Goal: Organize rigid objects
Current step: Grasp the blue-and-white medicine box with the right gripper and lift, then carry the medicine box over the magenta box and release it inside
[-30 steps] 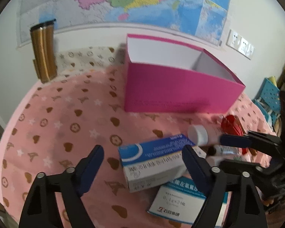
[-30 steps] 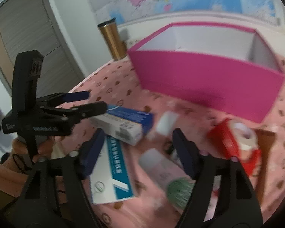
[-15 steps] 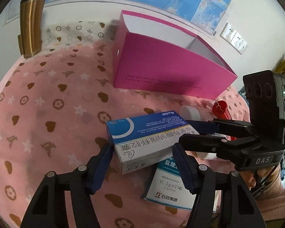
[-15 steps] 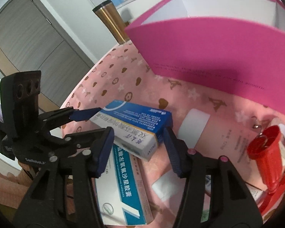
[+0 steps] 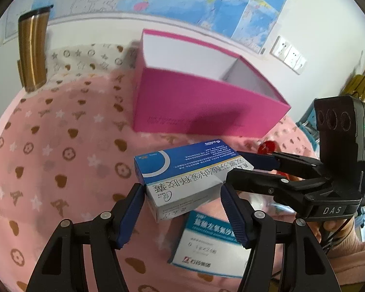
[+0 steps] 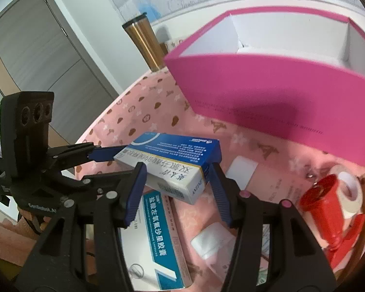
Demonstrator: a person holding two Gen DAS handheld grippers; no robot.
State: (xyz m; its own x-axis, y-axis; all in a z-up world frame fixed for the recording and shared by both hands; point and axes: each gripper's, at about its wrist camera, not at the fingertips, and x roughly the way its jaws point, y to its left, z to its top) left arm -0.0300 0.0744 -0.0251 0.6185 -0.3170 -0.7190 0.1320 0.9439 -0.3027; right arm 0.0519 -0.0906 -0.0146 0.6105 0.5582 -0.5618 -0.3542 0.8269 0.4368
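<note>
A blue and white medicine box is held above the pink cloth by both grippers, one at each end. My left gripper is shut on its near end; my right gripper is shut on the other end of the medicine box. The open pink storage box stands behind it and also shows in the right wrist view. A second flat blue and white medicine box lies on the cloth below, seen too in the right wrist view.
A gold tumbler stands at the back left. A red tape dispenser with white tape and white bottles lie at the right. The right gripper body is close on the right.
Both grippers have closed in on the upper medicine box and shut on its ends. The box now sits lifted off the lower box, and the view has pulled nearer.
</note>
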